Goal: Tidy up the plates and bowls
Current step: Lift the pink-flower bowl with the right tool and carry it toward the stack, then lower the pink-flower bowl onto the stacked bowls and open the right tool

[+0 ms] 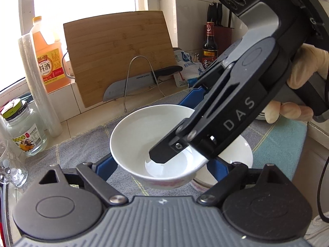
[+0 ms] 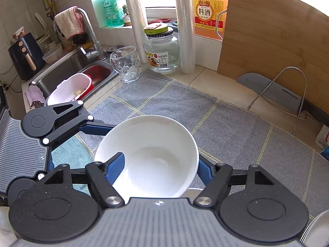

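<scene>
A white bowl (image 1: 139, 135) (image 2: 156, 144) hangs tilted above the grey checked mat (image 2: 216, 123). My left gripper (image 1: 164, 162) straddles its lower body, blue fingers (image 1: 107, 164) against both outer sides. In the right wrist view one left finger (image 2: 96, 127) reaches behind the bowl's left rim. My right gripper (image 1: 172, 127) (image 2: 160, 160) comes down from the upper right in a gloved hand (image 1: 304, 65), one finger (image 2: 117, 166) inside the bowl and the other outside its wall. Under the bowl sit a second white bowl (image 1: 244, 152) and stacked plates (image 1: 203, 183).
A bamboo cutting board (image 1: 119, 57) and a knife (image 1: 131, 84) on a wire rack stand at the back wall. Cooking wine jug (image 1: 49, 61), cling film roll (image 1: 39, 82), glass jar (image 1: 22, 131) and tumbler (image 2: 125, 63) line the left. The sink (image 2: 67, 70) lies beyond.
</scene>
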`<state>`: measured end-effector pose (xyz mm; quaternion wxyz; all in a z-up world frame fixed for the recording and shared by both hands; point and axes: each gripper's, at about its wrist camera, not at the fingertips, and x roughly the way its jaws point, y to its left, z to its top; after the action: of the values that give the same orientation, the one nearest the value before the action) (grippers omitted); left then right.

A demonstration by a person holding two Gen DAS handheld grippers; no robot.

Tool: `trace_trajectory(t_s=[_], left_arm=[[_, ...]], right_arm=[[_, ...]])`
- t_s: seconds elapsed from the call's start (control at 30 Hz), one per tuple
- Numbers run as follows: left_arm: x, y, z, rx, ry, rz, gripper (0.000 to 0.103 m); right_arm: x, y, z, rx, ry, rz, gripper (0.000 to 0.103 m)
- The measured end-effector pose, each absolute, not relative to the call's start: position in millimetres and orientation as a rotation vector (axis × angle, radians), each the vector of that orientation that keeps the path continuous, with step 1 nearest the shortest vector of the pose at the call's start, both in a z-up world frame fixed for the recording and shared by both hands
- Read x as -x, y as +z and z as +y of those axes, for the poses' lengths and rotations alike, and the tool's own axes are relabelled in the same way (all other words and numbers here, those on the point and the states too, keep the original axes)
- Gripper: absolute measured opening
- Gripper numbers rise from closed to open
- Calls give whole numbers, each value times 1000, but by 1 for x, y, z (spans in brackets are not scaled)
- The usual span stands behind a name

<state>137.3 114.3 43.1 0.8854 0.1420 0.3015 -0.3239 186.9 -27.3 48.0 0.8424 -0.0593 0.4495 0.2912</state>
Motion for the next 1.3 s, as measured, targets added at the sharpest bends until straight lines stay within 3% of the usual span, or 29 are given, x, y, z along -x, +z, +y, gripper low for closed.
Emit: trace_trajectory(t_s=[0.6,1.3], left_arm=[[-130,21,61,-323,-794,689,92],[-141,10,52,-314,-784,755,93]], right_arm=[[-148,30,-93,58,517,979,81],[-149,17,-91,102,542,1005,82]])
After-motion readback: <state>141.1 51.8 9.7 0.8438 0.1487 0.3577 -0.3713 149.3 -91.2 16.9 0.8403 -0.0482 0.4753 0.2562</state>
